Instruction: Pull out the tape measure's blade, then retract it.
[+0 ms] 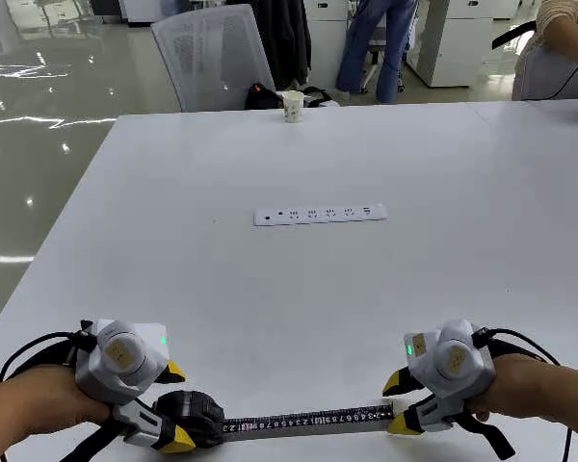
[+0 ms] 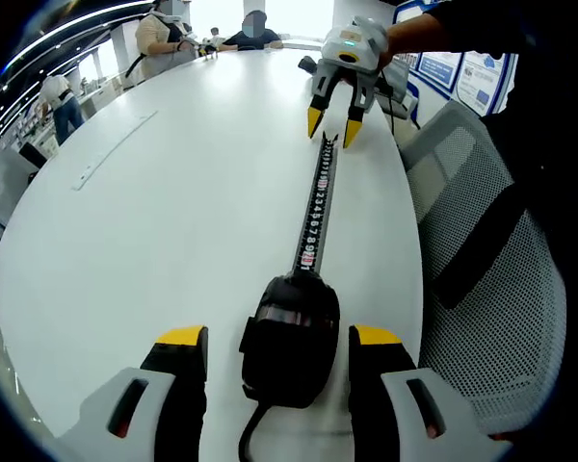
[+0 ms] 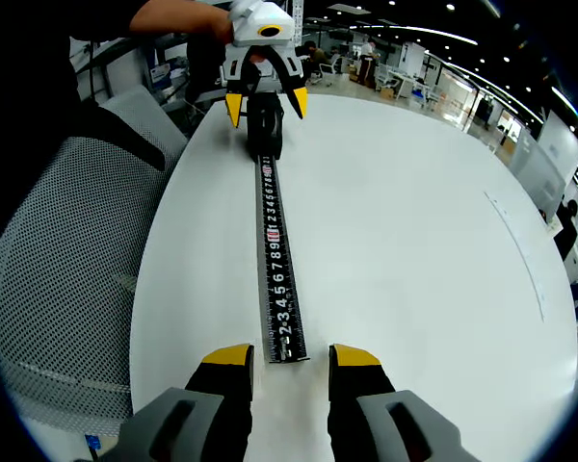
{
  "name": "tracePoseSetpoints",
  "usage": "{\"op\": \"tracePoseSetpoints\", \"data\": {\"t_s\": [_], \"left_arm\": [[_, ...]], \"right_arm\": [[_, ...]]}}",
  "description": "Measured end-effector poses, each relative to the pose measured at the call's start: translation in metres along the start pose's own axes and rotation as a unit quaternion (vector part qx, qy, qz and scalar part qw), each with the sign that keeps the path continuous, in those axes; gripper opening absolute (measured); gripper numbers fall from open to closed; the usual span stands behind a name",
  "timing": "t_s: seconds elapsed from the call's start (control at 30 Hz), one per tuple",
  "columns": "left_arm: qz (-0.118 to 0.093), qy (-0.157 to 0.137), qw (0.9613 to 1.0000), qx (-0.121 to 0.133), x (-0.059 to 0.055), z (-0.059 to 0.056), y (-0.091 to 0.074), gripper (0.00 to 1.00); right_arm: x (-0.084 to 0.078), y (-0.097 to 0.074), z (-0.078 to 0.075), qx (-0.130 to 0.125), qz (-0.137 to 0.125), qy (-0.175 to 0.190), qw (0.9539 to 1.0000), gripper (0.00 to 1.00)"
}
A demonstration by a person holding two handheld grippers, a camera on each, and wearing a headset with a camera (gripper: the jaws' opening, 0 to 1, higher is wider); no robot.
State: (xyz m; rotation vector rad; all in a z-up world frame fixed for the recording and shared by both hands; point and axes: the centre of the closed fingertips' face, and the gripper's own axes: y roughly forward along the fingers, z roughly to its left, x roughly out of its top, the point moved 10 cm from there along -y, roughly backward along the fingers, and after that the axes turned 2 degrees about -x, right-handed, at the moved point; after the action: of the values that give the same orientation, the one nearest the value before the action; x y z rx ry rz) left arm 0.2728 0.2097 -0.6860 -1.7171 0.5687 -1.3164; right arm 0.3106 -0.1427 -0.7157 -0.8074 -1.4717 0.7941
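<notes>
White table (image 1: 366,154) in an open office with a glossy floor (image 1: 39,87) beyond. Head view: a power strip (image 1: 320,214) lies flat at mid-table and a paper cup (image 1: 292,105) stands at the far edge, both well apart from the work. A grey chair (image 1: 212,53) and standing people (image 1: 376,43) are behind that edge. The tape measure (image 1: 279,422) lies along the near edge, with its black case (image 1: 200,416) at the person's left. Its blade (image 1: 313,420) is drawn out flat toward the right, printed face up, long axis parallel to the near edge. Left gripper (image 1: 176,407): jaws apart, straddling the case, with a gap on one side in its own view. Right gripper (image 1: 396,405): jaws apart, with the blade's free end lying between them, unclamped. Left gripper view: looks along the blade from the case to the right gripper at the far end, and adds a mesh seat (image 2: 491,289) just beside the table and seated figures (image 2: 164,29) at the far end. Right gripper view: looks the opposite way, toward the left gripper over the case. Here the numerals read from 1 at the free end, rising toward the case; in the head view they are too small to read.
</notes>
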Motion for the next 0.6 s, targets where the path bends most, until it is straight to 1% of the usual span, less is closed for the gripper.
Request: {"op": "tracePoseSetpoints", "data": {"t_s": [0.1, 0.17, 0.23, 0.37, 0.47, 0.53, 0.6], "left_arm": [[-0.002, -0.005, 1.0, 0.0, -0.0007, -0.0011, 0.0001, 0.61], [-0.006, -0.012, 0.9999, -0.006, -0.0005, -0.0031, 0.0003, 0.62], [-0.002, -0.004, 1.0, -0.006, -0.0015, -0.0045, 0.0009, 0.66], [0.0, -0.008, 0.9999, -0.011, -0.0029, -0.0071, 0.0011, 0.72], [-0.002, -0.026, 0.9996, -0.013, -0.0045, -0.008, 0.0, 0.76], [-0.002, -0.031, 0.9994, -0.014, -0.0055, -0.008, -0.0007, 0.78], [-0.004, -0.044, 0.9989, -0.017, -0.007, -0.0081, -0.001, 0.82]], "right_arm": [[0.0005, -0.0008, 0.002, -0.001, 0.003, 0.009, 1.0, 0.32], [0.0, -0.0004, 0.0028, 0.002, 0.001, 0.017, 0.9999, 0.33], [-0.001, -0.0002, 0.0034, 0.001, 0.003, 0.024, 0.9997, 0.35], [-0.0008, -0.0005, 0.0058, 0.004, 0.003, 0.03, 0.9995, 0.39], [-0.0007, -0.0009, 0.0064, 0.002, 0.002, 0.037, 0.9993, 0.42], [-0.0016, -0.0008, 0.0065, 0.001, 0.006, 0.041, 0.9992, 0.43], [-0.0023, -0.0014, 0.0067, -0.003, 0.011, 0.041, 0.9991, 0.44]]}}
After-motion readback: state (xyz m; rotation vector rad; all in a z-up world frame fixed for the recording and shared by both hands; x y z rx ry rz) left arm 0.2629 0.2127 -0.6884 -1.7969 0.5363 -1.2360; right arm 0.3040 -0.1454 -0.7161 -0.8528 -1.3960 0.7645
